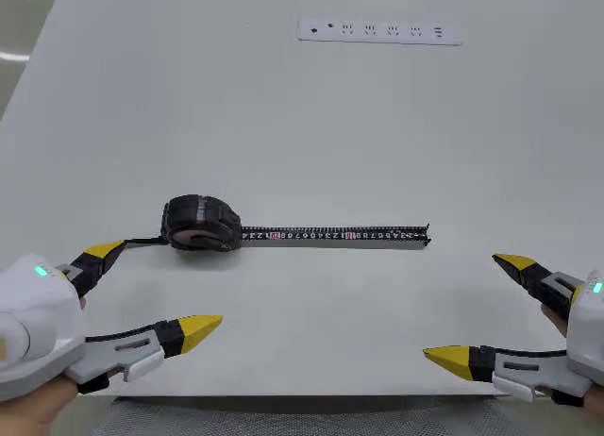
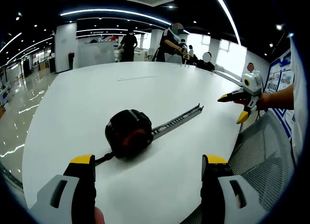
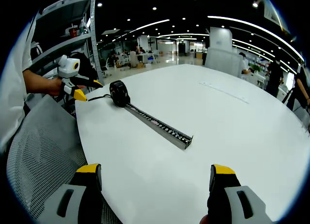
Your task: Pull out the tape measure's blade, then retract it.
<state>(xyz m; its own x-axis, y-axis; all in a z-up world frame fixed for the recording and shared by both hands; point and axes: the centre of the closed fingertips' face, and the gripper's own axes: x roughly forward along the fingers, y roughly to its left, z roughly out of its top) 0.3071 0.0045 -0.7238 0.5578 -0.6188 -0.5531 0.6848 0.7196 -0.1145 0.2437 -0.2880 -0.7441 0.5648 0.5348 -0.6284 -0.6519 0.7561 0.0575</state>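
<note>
Left gripper (image 1: pixel 160 285) hovers open over the near left of the tabletop (image 1: pixel 283 125), its yellow-tipped jaws spread wide with nothing between them. The right gripper (image 1: pixel 464 307) hangs at the near right, also open and empty. Between the two and a little farther out lies the tape measure (image 1: pixel 200 224). Its black case sits left of centre, and the blade (image 1: pixel 335 235) runs out of it to the right along the tabletop, ending in a small hook (image 1: pixel 427 234). A thin black strap (image 1: pixel 143 240) trails from the case toward the left and ends close to the far jaw of the left gripper; I cannot tell whether they touch. Neither gripper touches the case or the blade. A white power strip (image 1: pixel 379 30) lies at the far side, well apart from the tape measure.

The head view gives the layout from above and the printed numbers along the blade. The left gripper view puts the case just ahead of its own jaws, with a reddish round face turned toward them. It also takes in the right gripper held in a hand at the table's near edge, a grey mesh chair (image 2: pixel 261 151) and people standing beyond the far edge. The right gripper view looks from the other end, so the hook is nearest and the case lies beyond it. The left gripper is just beside the strap, and metal shelving (image 3: pixel 72 20) rises behind it.
</note>
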